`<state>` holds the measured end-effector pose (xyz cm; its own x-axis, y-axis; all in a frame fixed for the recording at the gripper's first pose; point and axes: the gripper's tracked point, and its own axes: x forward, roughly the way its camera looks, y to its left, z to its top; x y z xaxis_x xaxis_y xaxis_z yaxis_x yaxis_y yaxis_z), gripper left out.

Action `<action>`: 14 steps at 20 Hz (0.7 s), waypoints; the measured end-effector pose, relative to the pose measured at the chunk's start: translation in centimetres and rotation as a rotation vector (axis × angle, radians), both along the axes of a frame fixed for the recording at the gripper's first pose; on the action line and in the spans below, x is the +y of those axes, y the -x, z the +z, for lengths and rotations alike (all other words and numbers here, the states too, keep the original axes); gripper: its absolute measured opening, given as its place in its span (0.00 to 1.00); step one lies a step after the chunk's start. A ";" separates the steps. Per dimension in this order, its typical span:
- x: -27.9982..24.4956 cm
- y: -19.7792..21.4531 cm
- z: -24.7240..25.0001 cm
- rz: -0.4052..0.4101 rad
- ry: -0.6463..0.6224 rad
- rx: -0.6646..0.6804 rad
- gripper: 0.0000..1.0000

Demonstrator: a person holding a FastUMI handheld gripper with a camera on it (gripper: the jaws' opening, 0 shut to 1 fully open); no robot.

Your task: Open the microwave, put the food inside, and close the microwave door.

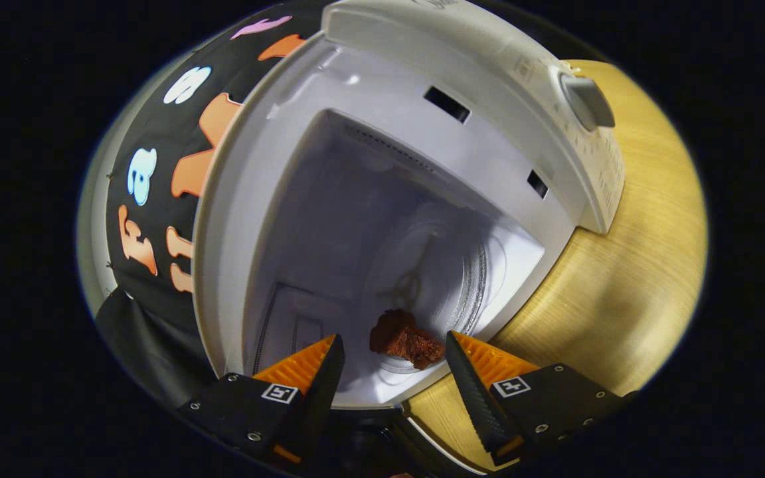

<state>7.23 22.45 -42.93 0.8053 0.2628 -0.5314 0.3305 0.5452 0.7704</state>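
Gripper view, looking forward along the two fingers into the open microwave (422,86); the whole scene appears rolled to one side, so the oven's control side with its knob (587,101) sits toward the upper right. The gripper (392,348) has its fingers spread apart, pinching nothing; each fingertip stands clear of the food (404,340).

Relative to the microwave: the food, a reddish-brown lump, rests on the near part of the cavity floor, at the front rim of the glass turntable (449,279), just inside the door opening; the fingertips hover at that same front sill, one to each side of the food. The food thus lies between the fingertips and slightly ahead of them, a little nearer the finger on the knob side; its long axis runs roughly across the gap from one finger toward the other, slanting slightly.

The wooden table (628,279) carries the microwave and shows beside its knob side; the door itself cannot be made out, so its hinge side cannot be told.

Judged from this arrangement, the food is already placed and released; the remaining step is closing the door, which calls for drawing the fingers straight back out of the opening without brushing the food.
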 end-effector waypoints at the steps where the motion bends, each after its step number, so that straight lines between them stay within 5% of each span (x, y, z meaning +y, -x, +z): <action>1: -0.1 1.1 0.8 0.037 0.026 0.000 0.91; 6: -1.6 7.7 5.5 0.214 0.151 -0.027 0.93; 14: -2.0 16.8 11.8 0.368 0.308 -0.056 0.93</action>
<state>-9.58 20.40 -31.13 0.7182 0.3725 -0.5878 0.0356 0.8239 0.5656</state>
